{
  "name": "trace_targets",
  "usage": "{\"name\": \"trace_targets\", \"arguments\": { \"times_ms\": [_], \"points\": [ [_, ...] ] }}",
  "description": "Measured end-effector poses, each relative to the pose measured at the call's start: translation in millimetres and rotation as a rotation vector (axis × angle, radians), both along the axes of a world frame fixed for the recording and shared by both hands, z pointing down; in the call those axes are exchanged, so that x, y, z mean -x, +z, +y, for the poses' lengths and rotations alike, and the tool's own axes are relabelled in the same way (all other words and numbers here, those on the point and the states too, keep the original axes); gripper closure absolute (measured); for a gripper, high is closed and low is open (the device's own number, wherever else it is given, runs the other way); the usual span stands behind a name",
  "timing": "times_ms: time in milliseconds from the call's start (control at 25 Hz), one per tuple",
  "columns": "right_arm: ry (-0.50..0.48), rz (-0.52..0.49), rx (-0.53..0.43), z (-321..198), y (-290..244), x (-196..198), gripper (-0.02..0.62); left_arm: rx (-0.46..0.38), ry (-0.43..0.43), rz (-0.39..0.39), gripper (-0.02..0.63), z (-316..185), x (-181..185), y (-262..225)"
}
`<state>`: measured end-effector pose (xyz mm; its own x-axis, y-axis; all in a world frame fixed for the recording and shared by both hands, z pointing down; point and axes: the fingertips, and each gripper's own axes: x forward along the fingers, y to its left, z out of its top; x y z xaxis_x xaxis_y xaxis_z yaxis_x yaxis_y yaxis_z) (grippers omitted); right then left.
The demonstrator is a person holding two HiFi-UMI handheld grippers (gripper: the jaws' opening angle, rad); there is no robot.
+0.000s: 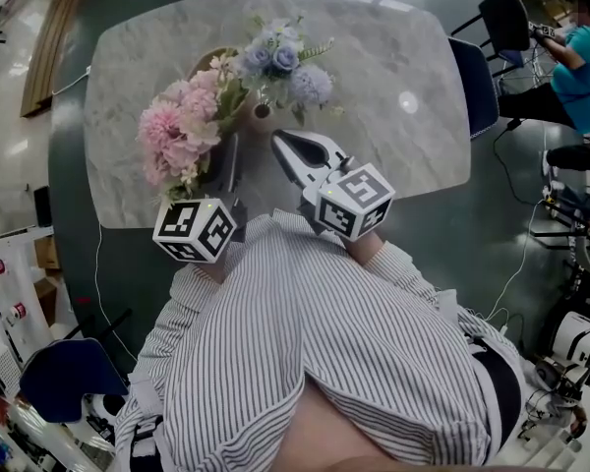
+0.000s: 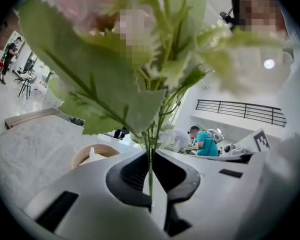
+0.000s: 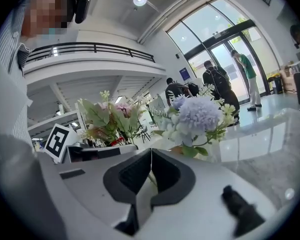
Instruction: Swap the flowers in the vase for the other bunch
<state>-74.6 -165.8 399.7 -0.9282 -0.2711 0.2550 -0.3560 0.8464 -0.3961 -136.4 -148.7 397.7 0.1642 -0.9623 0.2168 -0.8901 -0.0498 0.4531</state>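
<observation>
My left gripper is shut on the thin green stems of a pink flower bunch, which it holds upright over the table's near left. The pink bunch also shows in the right gripper view. A lilac and blue bunch stands just beyond it, over a small vase. My right gripper points at the base of that bunch with its jaws shut. A pale stem shows right behind its tips; I cannot tell whether it is pinched.
Everything stands on a marble table. A round wooden bowl sits behind the pink bunch. A dark blue chair is at the table's right edge, with a seated person further right.
</observation>
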Motion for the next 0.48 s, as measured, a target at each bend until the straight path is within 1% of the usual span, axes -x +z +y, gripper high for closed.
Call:
{"name": "trace_targets", "arguments": {
  "times_ms": [200,480],
  "points": [
    [0.026,0.015,-0.001,-0.6,-0.4,4.1,0.580,0.014,0.040,0.005,0.578,1.3,3.3,1.8],
    [0.053,0.033,0.019,0.9,5.8,3.5,0.580,0.027,0.066,0.017,0.578,4.2,3.8,4.4]
  ]
}}
